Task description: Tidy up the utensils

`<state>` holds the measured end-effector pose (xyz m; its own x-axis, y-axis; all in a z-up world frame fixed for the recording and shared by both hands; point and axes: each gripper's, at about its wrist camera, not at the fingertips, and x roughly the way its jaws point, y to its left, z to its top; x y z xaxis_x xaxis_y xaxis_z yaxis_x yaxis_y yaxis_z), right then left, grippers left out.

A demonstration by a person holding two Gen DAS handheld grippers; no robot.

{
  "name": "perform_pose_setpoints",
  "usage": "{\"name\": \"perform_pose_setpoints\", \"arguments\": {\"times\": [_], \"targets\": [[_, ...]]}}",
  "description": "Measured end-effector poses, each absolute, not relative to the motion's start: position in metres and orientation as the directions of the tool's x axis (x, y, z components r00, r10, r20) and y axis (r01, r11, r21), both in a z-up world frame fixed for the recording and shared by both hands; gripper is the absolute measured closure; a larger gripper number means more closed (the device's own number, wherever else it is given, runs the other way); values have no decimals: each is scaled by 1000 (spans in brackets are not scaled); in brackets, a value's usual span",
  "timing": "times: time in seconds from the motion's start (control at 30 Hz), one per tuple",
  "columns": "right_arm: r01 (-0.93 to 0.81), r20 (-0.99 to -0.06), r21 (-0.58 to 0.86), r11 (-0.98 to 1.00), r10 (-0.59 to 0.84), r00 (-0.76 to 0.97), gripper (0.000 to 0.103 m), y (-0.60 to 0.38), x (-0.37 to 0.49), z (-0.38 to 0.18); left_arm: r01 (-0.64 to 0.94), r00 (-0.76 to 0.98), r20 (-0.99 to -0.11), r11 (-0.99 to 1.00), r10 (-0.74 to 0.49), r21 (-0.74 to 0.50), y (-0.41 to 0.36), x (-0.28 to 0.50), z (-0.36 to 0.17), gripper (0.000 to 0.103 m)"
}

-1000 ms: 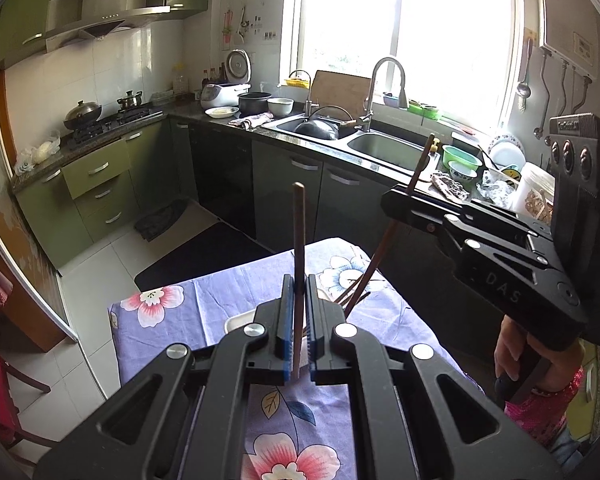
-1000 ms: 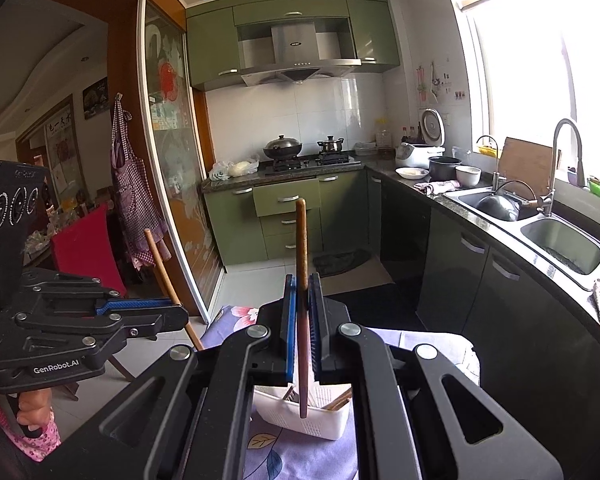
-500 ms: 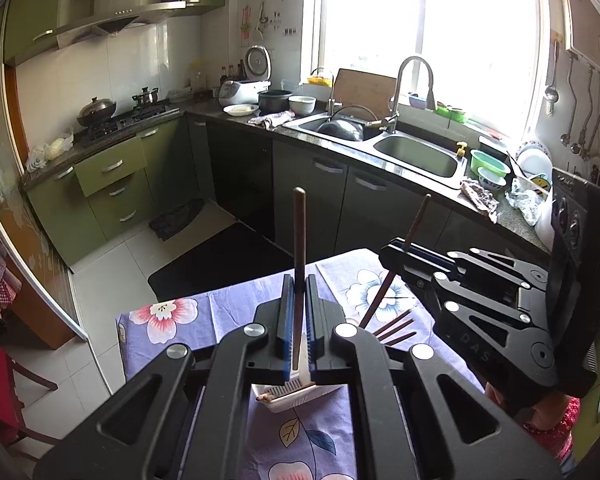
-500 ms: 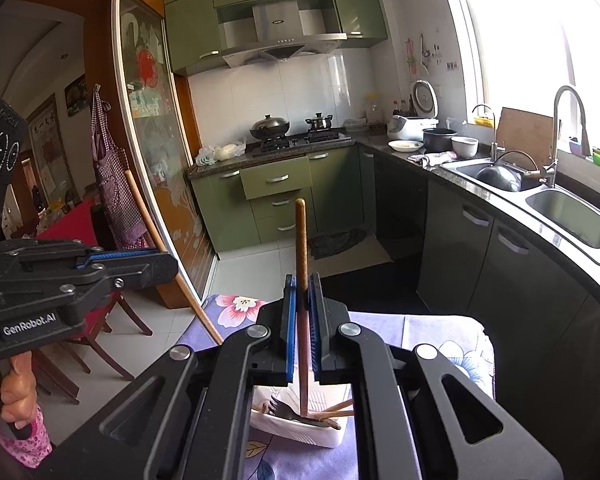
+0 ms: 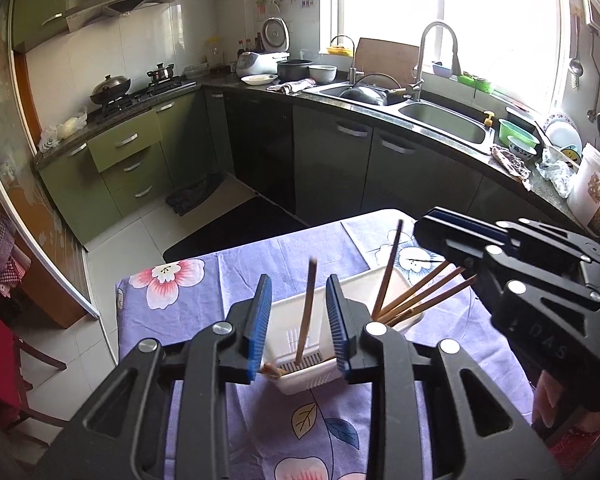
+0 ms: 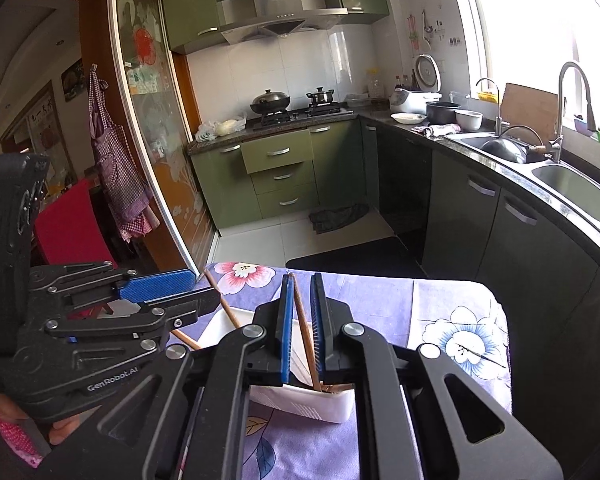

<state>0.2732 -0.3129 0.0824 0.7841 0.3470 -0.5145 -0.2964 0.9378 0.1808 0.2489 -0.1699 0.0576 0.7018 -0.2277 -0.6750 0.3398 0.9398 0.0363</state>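
A white slotted utensil basket [image 5: 300, 344] stands on the floral tablecloth [image 5: 188, 292]. My left gripper [image 5: 296, 320] is open above it; a brown chopstick [image 5: 306, 312] stands loose between its jaws, its tip in the basket. Several more chopsticks [image 5: 420, 292] lean out of the basket's right side. My right gripper [image 6: 300, 332] is slightly open over the basket [image 6: 320, 400], with a chopstick [image 6: 306, 336] leaning loose between its pads. Each gripper shows in the other's view, the right [image 5: 520, 272] and the left [image 6: 100, 320].
The purple floral tablecloth covers a small table [image 6: 460, 320]. Beyond it are a dark floor mat [image 5: 236, 224], green cabinets [image 5: 132, 168], a stove with pots [image 5: 112, 88] and a sink counter [image 5: 440, 120]. A red chair [image 6: 72, 224] stands at the left.
Both grippers came down over the basket. The left one opened wide and let go of its chopstick. The right one opened a little and its chopstick now leans loose.
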Motion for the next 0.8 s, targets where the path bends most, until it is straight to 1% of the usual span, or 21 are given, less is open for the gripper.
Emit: {"name": "perform_pose_setpoints", "arguments": {"times": [0.03, 0.07, 0.1, 0.27, 0.33, 0.37, 0.43, 0.47, 0.5, 0.57, 0.63, 0.67, 0.7, 0.73, 0.77, 0.8], "targets": [[-297, -502, 181, 937, 348, 792, 93, -315, 266, 85, 336, 709, -668, 941, -226, 39, -169, 245, 58, 76], [-299, -490, 183, 936, 351, 798, 88, -317, 258, 87, 332, 716, -661, 942, -226, 38, -168, 240, 59, 76], [-301, -477, 185, 935, 353, 805, 86, -319, 249, 89, 327, 722, -653, 944, -226, 35, -166, 235, 59, 74], [-295, -435, 184, 937, 347, 831, 86, -330, 199, 87, 298, 762, -615, 953, -204, 53, -160, 203, 58, 69], [-283, -423, 188, 940, 338, 841, 80, -335, 179, 82, 288, 768, -607, 957, -204, 43, -156, 190, 56, 64], [-277, -421, 192, 942, 333, 844, 75, -337, 170, 77, 285, 771, -602, 958, -205, 39, -154, 182, 54, 63], [-264, -420, 206, 942, 329, 846, 73, -342, 153, 67, 278, 778, -596, 960, -199, 42, -151, 168, 49, 60], [-258, -421, 210, 943, 325, 847, 70, -344, 145, 62, 273, 781, -593, 961, -196, 42, -150, 161, 46, 57], [-251, -422, 212, 944, 320, 848, 63, -345, 137, 56, 267, 783, -591, 963, -193, 40, -148, 153, 43, 51], [-236, -423, 211, 949, 306, 853, 57, -346, 119, 44, 262, 789, -585, 964, -190, 39, -146, 138, 37, 45], [-227, -423, 210, 951, 298, 856, 48, -346, 102, 34, 252, 796, -576, 967, -186, 37, -142, 124, 32, 42], [-224, -420, 209, 952, 295, 858, 38, -346, 94, 29, 245, 801, -570, 969, -184, 30, -138, 117, 30, 38], [-223, -416, 209, 952, 293, 861, 32, -346, 86, 26, 237, 804, -565, 971, -184, 21, -135, 110, 28, 32], [-223, -411, 208, 952, 292, 864, 29, -345, 78, 22, 230, 808, -559, 973, -185, 10, -131, 104, 26, 29], [-222, -407, 207, 953, 290, 866, 22, -344, 72, 20, 223, 812, -553, 975, -185, 2, -127, 97, 24, 25], [-223, -402, 204, 953, 289, 869, 14, -342, 66, 19, 216, 816, -549, 976, -181, -1, -124, 93, 22, 23]]}}
